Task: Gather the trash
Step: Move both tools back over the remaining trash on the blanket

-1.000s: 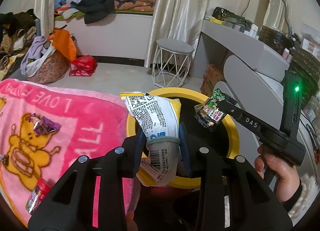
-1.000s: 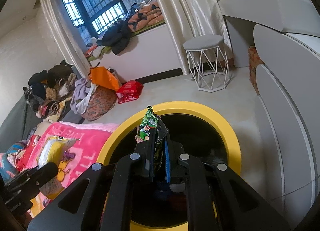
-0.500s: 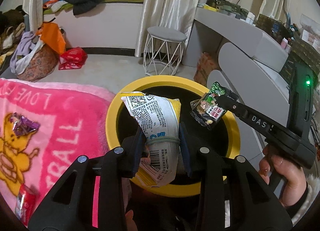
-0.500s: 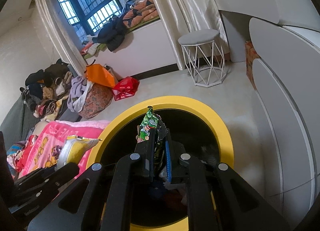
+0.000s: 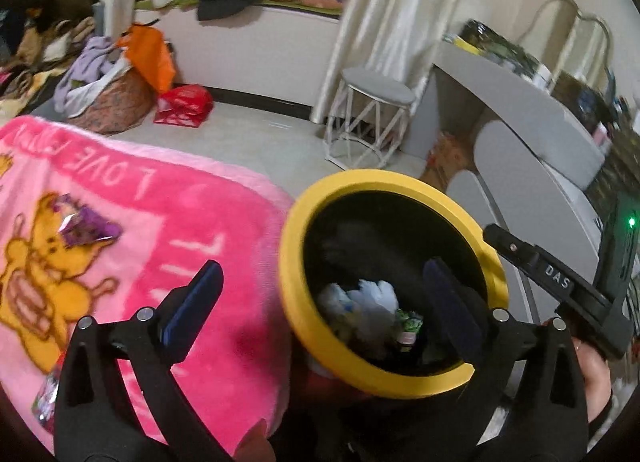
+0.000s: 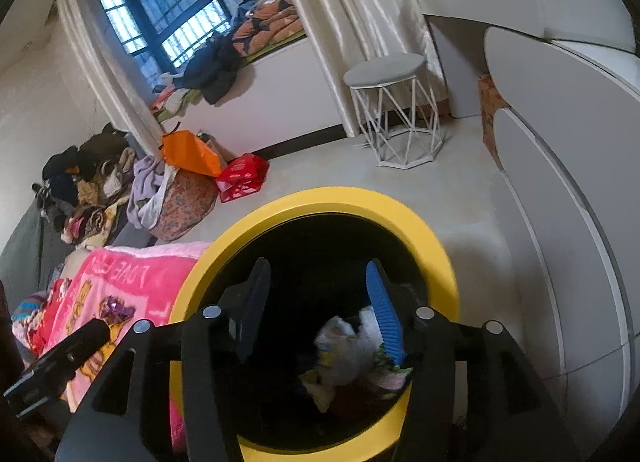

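Note:
A black bin with a yellow rim (image 5: 394, 181) (image 6: 320, 201) stands beside the pink blanket (image 5: 120, 221). Several wrappers (image 5: 368, 310) (image 6: 348, 350) lie inside it, among them a white bag and a small green packet (image 5: 409, 320). My left gripper (image 5: 320, 286) is open and empty, straddling the bin's near left rim. My right gripper (image 6: 316, 294) is open and empty above the bin's mouth; it also shows in the left wrist view (image 5: 560, 282). A purple wrapper (image 5: 86, 227) (image 6: 116, 308) and a red packet (image 5: 48, 402) lie on the blanket.
A white wire stool (image 5: 372, 117) (image 6: 396, 109) stands on the floor beyond the bin. A grey curved dresser (image 6: 560, 181) is on the right. A laundry basket (image 5: 108, 101), an orange bag and a red bag (image 6: 244, 177) sit by the window bench.
Both grippers opened. The white-and-yellow snack bag left my left gripper and the green packet left my right gripper; both now lie in the bin. The left gripper shifted left.

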The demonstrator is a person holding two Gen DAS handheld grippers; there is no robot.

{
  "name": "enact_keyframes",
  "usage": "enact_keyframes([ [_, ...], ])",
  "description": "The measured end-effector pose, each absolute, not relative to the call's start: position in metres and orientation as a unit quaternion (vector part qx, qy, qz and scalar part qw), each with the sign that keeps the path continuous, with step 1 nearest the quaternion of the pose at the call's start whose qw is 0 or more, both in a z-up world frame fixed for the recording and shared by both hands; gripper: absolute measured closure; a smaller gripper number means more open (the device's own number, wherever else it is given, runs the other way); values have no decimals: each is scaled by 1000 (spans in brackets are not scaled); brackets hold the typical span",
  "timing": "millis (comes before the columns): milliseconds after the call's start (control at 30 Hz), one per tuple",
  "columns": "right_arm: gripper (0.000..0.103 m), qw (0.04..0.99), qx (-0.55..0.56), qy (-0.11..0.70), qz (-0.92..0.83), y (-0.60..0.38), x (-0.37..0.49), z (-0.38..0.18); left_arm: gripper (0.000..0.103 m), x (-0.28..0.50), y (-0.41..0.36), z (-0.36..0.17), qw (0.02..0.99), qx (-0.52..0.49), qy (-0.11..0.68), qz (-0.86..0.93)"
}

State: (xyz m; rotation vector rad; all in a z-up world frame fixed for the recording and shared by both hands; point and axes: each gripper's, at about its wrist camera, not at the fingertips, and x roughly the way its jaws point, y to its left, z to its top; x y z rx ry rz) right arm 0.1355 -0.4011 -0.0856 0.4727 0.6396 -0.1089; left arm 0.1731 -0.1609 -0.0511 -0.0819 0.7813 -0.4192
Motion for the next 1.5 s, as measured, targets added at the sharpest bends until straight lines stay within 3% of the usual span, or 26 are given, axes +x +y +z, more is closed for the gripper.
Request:
enact_keyframes([
  [967, 36, 927, 129, 334, 114, -250, 142, -58, 11, 167, -24, -22, 933, -122, 333, -65],
  [1500, 35, 915, 68, 344, 198, -173, 187, -50, 11, 149, 48, -43, 925, -144, 351, -17],
])
